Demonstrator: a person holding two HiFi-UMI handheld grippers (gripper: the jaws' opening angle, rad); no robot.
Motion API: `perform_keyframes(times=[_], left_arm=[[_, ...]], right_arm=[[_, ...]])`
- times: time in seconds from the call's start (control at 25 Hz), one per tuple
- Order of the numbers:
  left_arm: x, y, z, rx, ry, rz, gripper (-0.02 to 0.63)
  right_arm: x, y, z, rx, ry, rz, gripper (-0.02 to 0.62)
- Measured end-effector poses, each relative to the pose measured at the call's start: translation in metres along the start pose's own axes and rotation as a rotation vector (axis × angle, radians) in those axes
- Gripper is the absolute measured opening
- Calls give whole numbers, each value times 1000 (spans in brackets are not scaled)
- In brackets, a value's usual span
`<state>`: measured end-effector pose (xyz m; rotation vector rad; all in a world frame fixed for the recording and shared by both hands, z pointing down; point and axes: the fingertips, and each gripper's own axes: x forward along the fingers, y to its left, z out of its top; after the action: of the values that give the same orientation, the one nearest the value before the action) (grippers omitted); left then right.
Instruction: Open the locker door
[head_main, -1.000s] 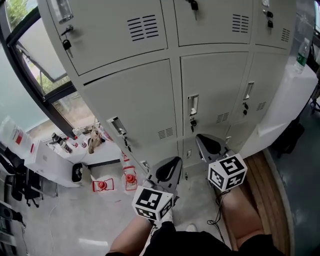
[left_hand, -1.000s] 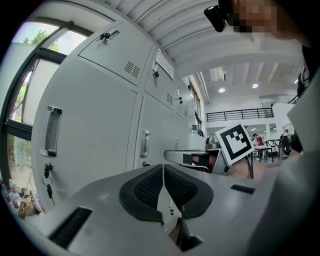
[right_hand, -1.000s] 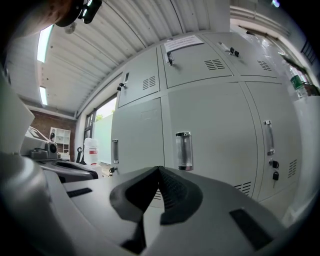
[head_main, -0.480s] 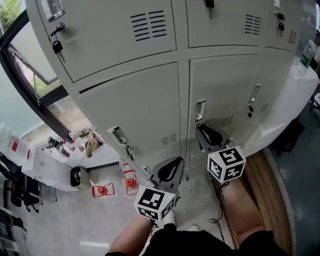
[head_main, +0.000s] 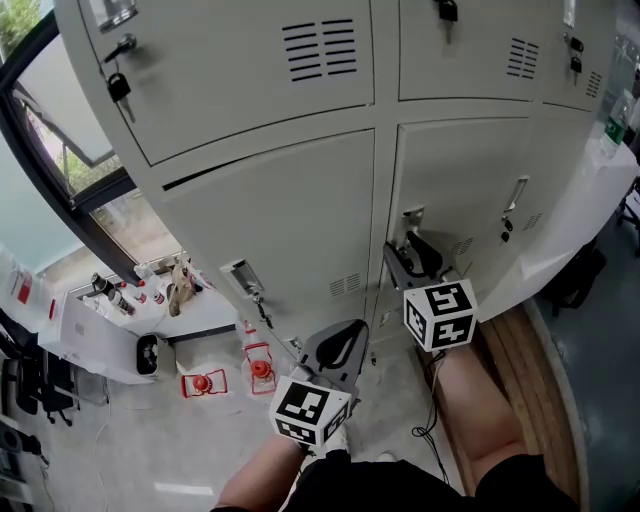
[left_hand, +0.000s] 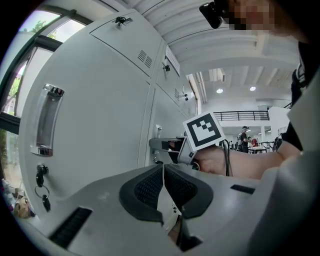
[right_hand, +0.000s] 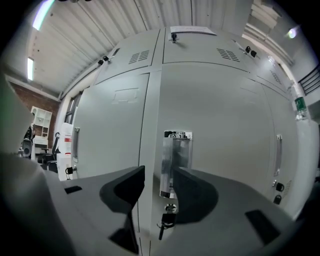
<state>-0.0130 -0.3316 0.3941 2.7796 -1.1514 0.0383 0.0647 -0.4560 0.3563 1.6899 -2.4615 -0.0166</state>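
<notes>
The grey locker door (head_main: 470, 190) in the middle column is closed. Its chrome recessed handle (head_main: 413, 218) has a lock with a key (right_hand: 167, 217) hanging just below. My right gripper (head_main: 408, 250) is raised right in front of that handle (right_hand: 176, 160). Its jaws (right_hand: 159, 172) are opening, with a gap between the pads and nothing gripped. They stand short of the handle. My left gripper (head_main: 345, 342) hangs lower, shut and empty (left_hand: 163, 167), near the left locker door (head_main: 280, 210) and its handle (left_hand: 46, 120).
More locker doors with keys fill the wall above and to the right. A window (head_main: 60, 150) is at the left. Below it, a white box (head_main: 95, 335) and red items (head_main: 205, 383) lie on the floor. A white counter (head_main: 590, 200) with a bottle (head_main: 613, 120) stands at the right.
My right gripper has risen and moved forward to the middle locker's handle. The left gripper stayed low and shut. The head view has shifted a little to the left.
</notes>
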Motion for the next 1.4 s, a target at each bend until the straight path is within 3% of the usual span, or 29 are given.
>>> perform_keyframes(times=[0.32,0.56,1.4], left_arm=[[-9,12,-2,-10,-1,9,23],[-9,15,-4,-15,1,8,23],[-1,-15,0,1,-3,-18,23]], right_arm=[[14,-3,-1,-32,17,-79,204],[15,-5,-2,-23,20,-85,169],[-20,-1,-7,4,8,69,161]])
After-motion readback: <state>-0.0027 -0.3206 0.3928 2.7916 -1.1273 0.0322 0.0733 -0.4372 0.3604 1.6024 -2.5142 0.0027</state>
